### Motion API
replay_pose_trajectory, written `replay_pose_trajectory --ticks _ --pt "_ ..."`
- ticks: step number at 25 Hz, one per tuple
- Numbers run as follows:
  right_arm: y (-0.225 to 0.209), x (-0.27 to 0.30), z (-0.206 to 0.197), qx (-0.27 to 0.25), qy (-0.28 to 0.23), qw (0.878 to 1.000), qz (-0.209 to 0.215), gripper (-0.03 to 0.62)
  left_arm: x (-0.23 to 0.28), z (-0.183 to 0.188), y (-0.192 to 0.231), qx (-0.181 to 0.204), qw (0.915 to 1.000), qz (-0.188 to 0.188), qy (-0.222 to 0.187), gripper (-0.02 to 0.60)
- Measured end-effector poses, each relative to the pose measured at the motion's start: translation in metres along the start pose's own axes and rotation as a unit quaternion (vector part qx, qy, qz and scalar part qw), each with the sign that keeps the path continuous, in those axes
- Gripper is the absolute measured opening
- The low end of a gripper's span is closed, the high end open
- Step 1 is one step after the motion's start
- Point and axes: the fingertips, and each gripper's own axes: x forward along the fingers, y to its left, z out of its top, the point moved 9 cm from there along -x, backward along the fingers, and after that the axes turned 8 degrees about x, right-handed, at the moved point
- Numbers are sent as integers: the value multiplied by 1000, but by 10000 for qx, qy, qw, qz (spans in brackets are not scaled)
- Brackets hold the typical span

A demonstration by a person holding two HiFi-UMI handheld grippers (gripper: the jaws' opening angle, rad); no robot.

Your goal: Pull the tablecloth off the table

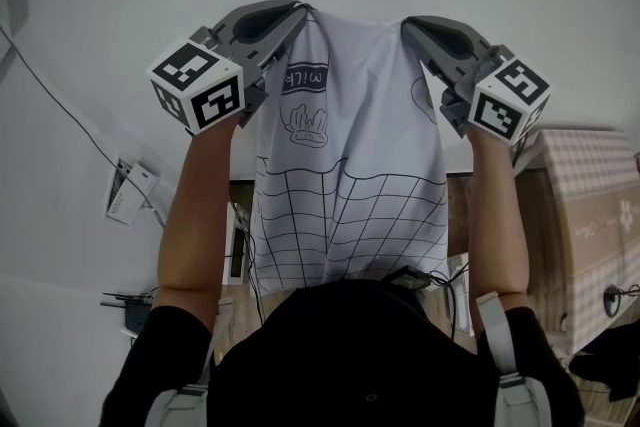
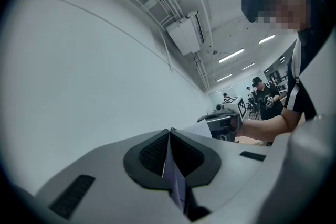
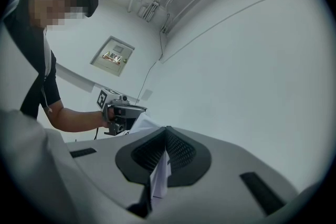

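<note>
The white printed tablecloth (image 1: 345, 145) hangs above the wooden surface (image 1: 458, 215), its lower edge hidden by the person's chest, so the pull-off looks nearly done; next it needs carrying clear. The left arm (image 1: 195, 215) and right arm (image 1: 495, 215) reach forward, raised. The left tongs (image 1: 298, 11) and right tongs (image 1: 410, 23) each pinch a top corner.

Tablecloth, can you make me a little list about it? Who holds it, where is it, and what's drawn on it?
thing: white tablecloth with a black grid and small drawings
left side: left gripper shut on one top corner
right side: right gripper shut on the other top corner
position: lifted up, hanging down between the two grippers in front of the person
below: wooden table shows beside the cloth
bottom edge: hidden by the person's body
</note>
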Motion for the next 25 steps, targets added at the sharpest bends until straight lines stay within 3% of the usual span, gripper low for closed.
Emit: replay_pose_trajectory --ticks 8,25 --pt "2 0 3 -11 -82 9999 111 20 -3 -3 0 -246 9990 -2 -362 15" --pt "3 -1 1 -153 -230 9993 251 20 -5 -8 0 -310 9977 19 -598 15"
